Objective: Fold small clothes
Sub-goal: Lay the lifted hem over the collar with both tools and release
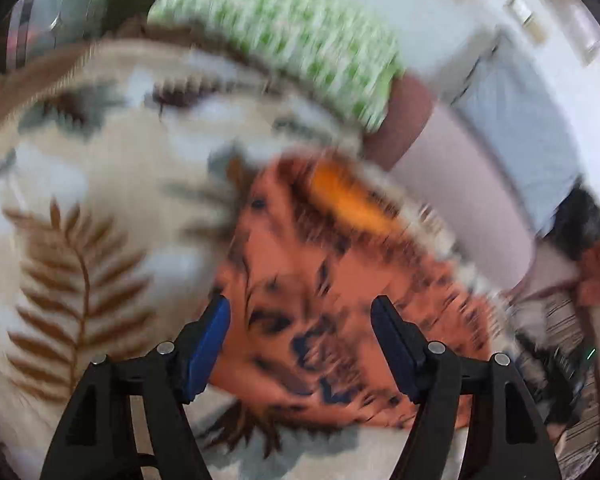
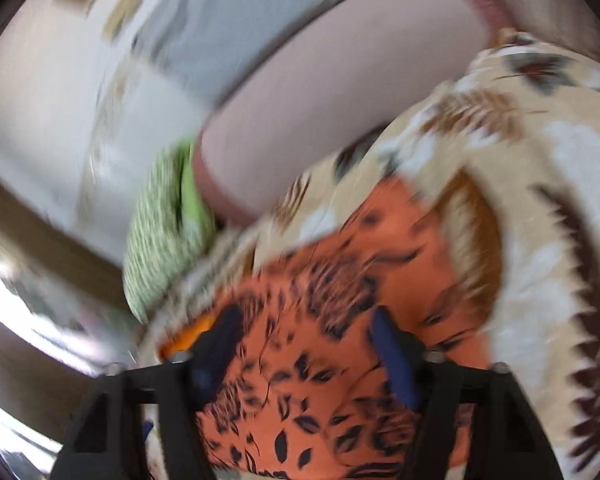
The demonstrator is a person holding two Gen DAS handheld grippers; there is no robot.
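An orange garment [image 1: 320, 264] with a dark leaf print lies rumpled on a beige bedspread [image 1: 80, 200] patterned with brown ferns. Both views are blurred. My left gripper [image 1: 300, 304] hovers over the garment's near part, open, its blue pads [image 1: 208, 344] wide apart with only cloth showing below them. In the right wrist view the same garment [image 2: 320, 280] fills the lower middle. My right gripper [image 2: 306, 316] is open above it, and I see no cloth pinched between its pads [image 2: 392, 356]. A brighter orange patch [image 1: 348, 196] shows at the garment's far edge.
A green and white patterned cloth or cushion [image 1: 284, 32] lies beyond the garment, also seen as the green cushion [image 2: 160, 240]. A pale pink padded edge [image 1: 460, 200] borders the bedspread. Dark clutter [image 1: 580, 216] sits off the bed at the right.
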